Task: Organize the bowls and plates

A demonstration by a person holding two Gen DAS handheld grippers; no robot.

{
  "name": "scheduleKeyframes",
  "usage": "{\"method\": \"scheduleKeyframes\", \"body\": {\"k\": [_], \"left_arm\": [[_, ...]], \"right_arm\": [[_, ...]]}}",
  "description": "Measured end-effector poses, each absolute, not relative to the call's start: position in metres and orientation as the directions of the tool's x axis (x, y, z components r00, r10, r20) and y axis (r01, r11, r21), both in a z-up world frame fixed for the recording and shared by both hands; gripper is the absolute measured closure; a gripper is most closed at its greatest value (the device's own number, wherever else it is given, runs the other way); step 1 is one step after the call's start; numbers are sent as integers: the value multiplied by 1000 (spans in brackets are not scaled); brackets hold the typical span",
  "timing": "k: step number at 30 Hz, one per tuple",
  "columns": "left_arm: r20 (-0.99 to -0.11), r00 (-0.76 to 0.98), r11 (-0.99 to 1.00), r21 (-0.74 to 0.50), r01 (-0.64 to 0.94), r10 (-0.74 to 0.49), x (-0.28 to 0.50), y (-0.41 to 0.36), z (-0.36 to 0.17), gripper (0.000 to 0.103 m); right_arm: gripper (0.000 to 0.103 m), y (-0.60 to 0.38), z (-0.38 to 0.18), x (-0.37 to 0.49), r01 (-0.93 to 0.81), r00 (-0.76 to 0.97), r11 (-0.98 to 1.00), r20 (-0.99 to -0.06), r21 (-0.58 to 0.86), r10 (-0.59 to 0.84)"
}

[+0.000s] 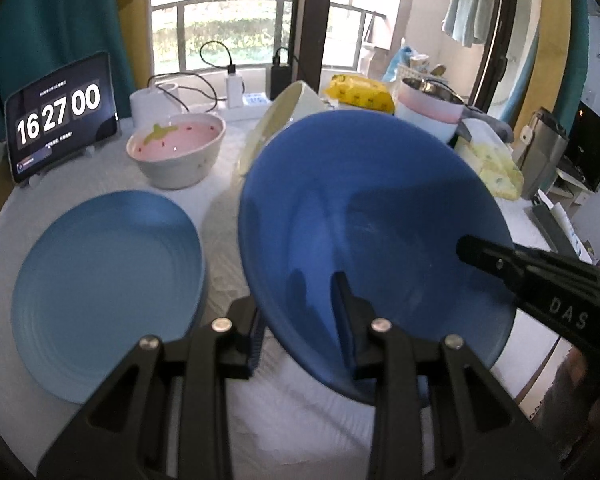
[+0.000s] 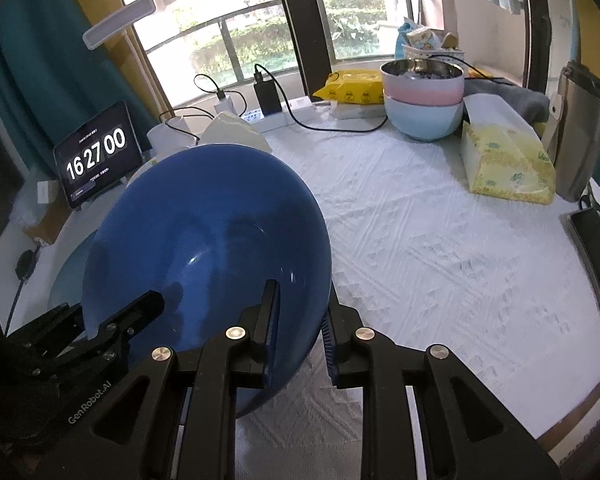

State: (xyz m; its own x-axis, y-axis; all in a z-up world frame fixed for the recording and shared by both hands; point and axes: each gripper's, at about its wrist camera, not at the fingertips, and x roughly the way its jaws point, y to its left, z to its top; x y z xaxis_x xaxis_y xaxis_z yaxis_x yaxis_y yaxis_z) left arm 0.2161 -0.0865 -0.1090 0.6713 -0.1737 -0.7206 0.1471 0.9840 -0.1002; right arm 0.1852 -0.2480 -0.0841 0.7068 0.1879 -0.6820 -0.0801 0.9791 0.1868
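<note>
Your white-covered table (image 2: 440, 240) fills both views, running back to the window, and the biggest thing on it in front of you is the dark blue bowl (image 1: 380, 216), tilted steeply with its hollow facing you and its lower rim down near the cloth at the front of the table. To its left in the left wrist view lies the light blue plate (image 1: 108, 288), flat on the cloth and just beside the bowl. Behind the plate stands the pink-lined bowl (image 1: 176, 152), upright, and right behind the dark blue bowl a cream bowl (image 1: 288, 116) leans on edge. Further back on the right you have the stacked pastel bowls (image 2: 422, 96), pink over pale blue with a steel one on top, beside a yellow tissue pack (image 2: 504, 160). The tablet clock (image 1: 60, 128) is propped at the back left. Your left gripper (image 1: 300, 316) is narrowed onto the dark blue bowl's near rim, one finger inside the hollow and the other outside, clamping the wall. Your right gripper (image 2: 300, 328) does the same on the bowl's right-hand rim, one finger in and one out, narrow and gripping; in the left wrist view its black finger (image 1: 500, 260) reaches over the rim from the right
</note>
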Motion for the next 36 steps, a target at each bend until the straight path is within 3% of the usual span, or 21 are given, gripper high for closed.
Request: {"method": "scheduleKeyframes", "body": {"k": [20,36], "left_arm": [[-679,719,988,-127,87,-150,229,-55,-83,65],[-643,755,989,-138,54,-131,286,-46,-61,64]], "right_arm": [[76,-259,-61,201,-53,738,988,-661,147,138],[75,-246,-34,256,-143,746,986,-645,89,166]]}}
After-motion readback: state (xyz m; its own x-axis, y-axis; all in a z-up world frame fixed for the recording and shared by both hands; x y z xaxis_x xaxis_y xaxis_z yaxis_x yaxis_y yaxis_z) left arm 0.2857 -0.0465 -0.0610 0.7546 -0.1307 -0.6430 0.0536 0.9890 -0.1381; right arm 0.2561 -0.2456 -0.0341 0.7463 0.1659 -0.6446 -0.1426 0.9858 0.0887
